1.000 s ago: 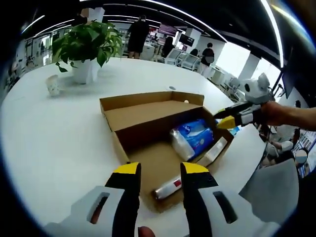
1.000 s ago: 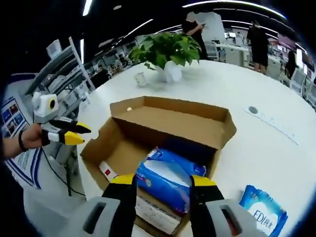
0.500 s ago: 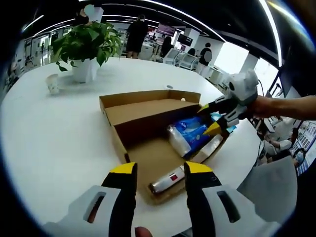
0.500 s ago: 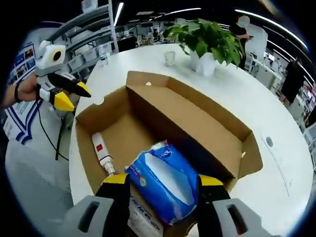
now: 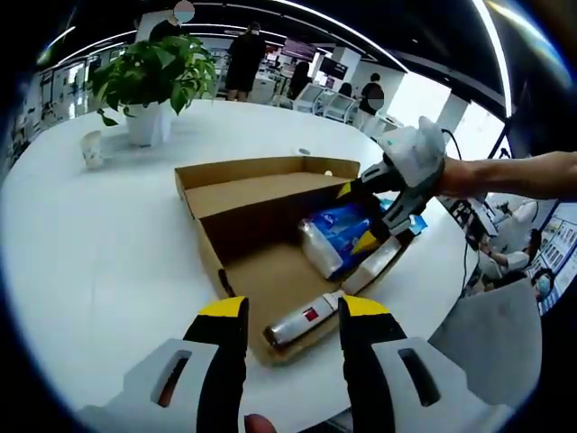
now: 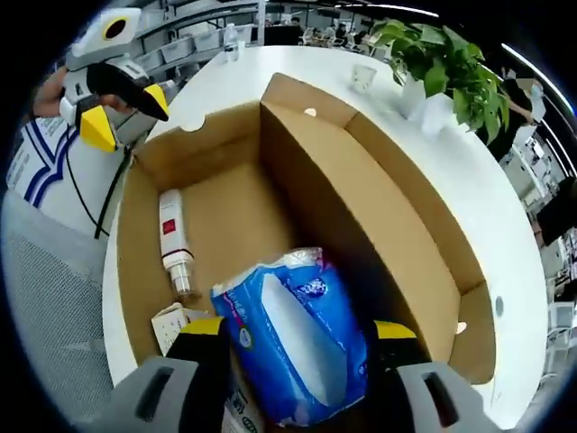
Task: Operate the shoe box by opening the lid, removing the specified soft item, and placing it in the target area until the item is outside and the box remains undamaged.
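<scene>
With its lid folded back, the box (image 5: 270, 212) sits on the white worktop (image 5: 90, 234). The right tongs (image 6: 293, 329) reach inside, jaws spread on either side of the blue pack (image 6: 293, 347), not yet clamped. The left tongs (image 5: 284, 311) hover open near a bottle (image 5: 297, 323).

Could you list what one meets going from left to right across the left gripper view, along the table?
Small cup → potted plant → open shoe box → blue soft pack → right gripper, its jaws open around the pack.
</scene>
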A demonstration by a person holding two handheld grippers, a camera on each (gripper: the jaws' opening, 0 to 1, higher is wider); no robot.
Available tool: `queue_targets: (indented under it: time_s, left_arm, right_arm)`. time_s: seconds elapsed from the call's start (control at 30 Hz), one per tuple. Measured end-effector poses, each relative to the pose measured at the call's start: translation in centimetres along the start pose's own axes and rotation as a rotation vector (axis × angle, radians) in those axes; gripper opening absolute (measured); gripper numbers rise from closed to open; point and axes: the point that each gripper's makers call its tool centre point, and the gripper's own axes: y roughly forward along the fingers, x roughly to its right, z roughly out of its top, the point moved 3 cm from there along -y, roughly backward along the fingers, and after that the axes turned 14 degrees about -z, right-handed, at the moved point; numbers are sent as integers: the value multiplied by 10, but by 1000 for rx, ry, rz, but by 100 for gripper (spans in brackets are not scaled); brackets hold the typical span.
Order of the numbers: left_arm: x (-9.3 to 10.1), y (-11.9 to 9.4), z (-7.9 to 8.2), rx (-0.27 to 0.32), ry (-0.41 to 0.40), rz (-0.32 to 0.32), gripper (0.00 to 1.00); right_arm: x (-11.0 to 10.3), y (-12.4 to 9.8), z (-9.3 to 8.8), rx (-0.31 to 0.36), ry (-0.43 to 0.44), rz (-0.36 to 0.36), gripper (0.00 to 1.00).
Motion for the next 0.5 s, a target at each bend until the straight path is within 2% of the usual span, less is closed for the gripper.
queue_targets:
  time_s: [0.5]
  left_arm:
    - [-5, -7, -7, -3, -18, 11, 40]
  right_arm:
    - [-8, 21, -8, -61, -75, 60, 63]
